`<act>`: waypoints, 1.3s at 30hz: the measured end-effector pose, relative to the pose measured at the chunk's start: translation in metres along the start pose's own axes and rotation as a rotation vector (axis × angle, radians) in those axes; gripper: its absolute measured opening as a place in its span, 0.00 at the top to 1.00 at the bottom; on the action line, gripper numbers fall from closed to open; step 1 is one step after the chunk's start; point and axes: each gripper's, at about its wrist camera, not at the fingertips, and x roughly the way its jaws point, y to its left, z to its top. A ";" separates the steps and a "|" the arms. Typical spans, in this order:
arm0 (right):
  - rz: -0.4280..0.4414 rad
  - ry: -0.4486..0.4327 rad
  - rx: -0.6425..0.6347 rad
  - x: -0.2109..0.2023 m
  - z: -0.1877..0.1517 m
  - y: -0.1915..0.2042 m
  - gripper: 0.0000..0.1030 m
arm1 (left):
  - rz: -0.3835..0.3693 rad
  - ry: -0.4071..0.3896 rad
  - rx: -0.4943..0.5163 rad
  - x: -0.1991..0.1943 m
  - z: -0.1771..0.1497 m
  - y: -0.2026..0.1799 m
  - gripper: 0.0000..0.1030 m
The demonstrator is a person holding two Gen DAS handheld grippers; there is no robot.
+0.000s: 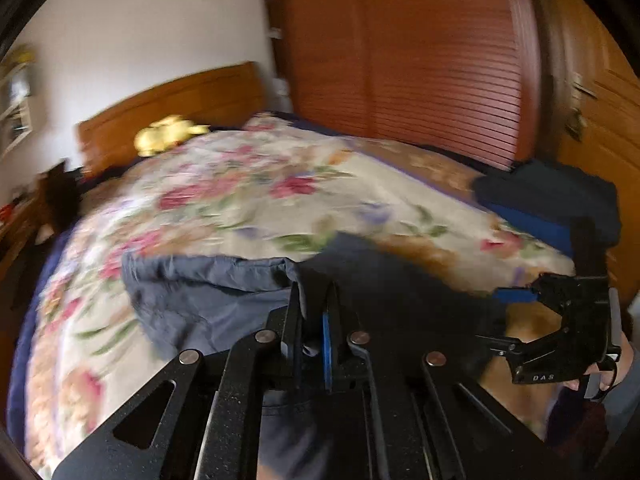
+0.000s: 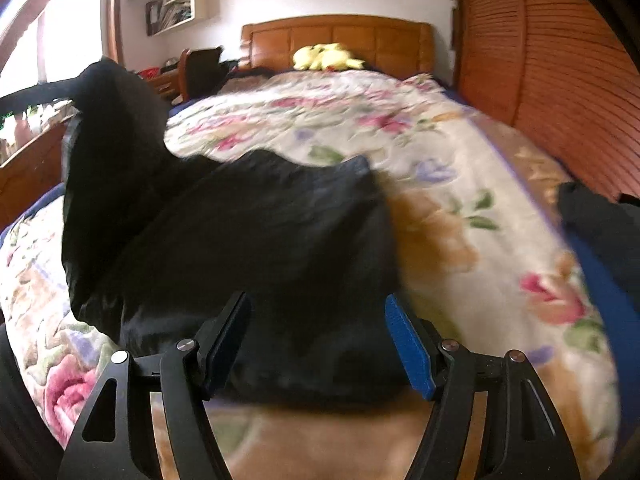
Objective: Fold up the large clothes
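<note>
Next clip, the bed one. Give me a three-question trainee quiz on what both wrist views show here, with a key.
1. True or false: the left tongs are shut on the dark garment.
2. Multiple choice: the right tongs are A) shut on the garment, B) open with the garment between the fingers, C) out of view.
3. Short answer: what yellow thing lies at the wooden headboard?

Key:
1. True; cloth is pinched between the closed fingers.
2. B.
3. A yellow soft toy, resting at the head of the floral bedspread.
</note>
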 end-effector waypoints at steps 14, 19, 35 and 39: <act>-0.113 -0.007 0.031 -0.043 -0.004 -0.061 0.31 | -0.159 0.090 0.007 0.032 -0.008 -0.075 0.85; -0.092 -0.024 0.003 -0.045 0.009 -0.033 0.31 | -0.153 0.015 -0.022 -0.001 -0.010 -0.051 0.63; -0.025 -0.084 -0.138 -0.041 0.080 0.059 0.31 | -0.054 -0.031 -0.202 -0.049 -0.092 0.068 0.25; -0.005 -0.048 -0.170 -0.023 0.091 0.073 0.31 | -0.024 -0.034 -0.233 -0.045 -0.114 0.085 0.25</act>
